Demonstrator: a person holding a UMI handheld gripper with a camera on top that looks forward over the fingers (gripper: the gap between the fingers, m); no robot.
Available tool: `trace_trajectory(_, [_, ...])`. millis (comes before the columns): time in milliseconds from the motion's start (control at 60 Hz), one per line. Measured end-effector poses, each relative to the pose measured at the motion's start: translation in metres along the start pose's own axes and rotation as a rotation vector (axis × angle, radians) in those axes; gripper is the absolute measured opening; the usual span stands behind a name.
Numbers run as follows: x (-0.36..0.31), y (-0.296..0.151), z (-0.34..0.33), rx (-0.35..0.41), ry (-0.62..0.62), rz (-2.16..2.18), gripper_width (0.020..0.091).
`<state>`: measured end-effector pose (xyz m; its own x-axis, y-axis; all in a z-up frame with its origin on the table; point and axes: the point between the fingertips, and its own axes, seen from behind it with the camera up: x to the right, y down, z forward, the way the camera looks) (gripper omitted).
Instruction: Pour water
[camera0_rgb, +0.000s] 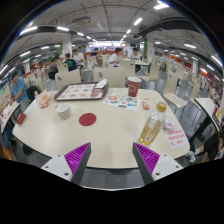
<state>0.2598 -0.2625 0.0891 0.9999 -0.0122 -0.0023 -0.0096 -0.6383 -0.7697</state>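
Evidently at the approach step, the tongs (110, 158) hang open and empty short of the bottle (152, 125) on the table (60, 135), which the next move must straddle and grip.

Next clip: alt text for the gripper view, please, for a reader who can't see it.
The gripper hangs open and empty over the near edge of a round white table. A clear plastic bottle stands just ahead of its right finger. Beyond are a red coaster, a red cup and a tray.
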Motion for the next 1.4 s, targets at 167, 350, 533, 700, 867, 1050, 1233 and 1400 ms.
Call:
trace_trajectory(167, [0.077, 0.003, 0.032, 0.041, 0.052, 0.036, 0.0852])
trace_trajectory(350, [0.126, -0.021, 0.074, 0.121, 0.091, 0.031, 0.0849])
trace_trajectory(533, [0.144, -0.034, 0.115, 0.158, 0.096, 0.004, 0.0697])
trace_trajectory(700, [0.141, -0.041, 0.126, 0.193, 0.082, 0.007, 0.0457])
trace_trajectory(867, [0.144, -0.044, 0.129, 0.201, 0.108, 0.013, 0.0395])
trace_trajectory(1050, [0.144, -0.053, 0.128, 0.191, 0.172, -0.028, 0.0394])
trace_trajectory(1233, [0.123, -0.114, 0.106, 0.232, 0.332, -0.230, 0.0395])
trace_trajectory(1400, [0.072, -0.183, 0.096, 0.229, 0.558, -0.551, 0.0394])
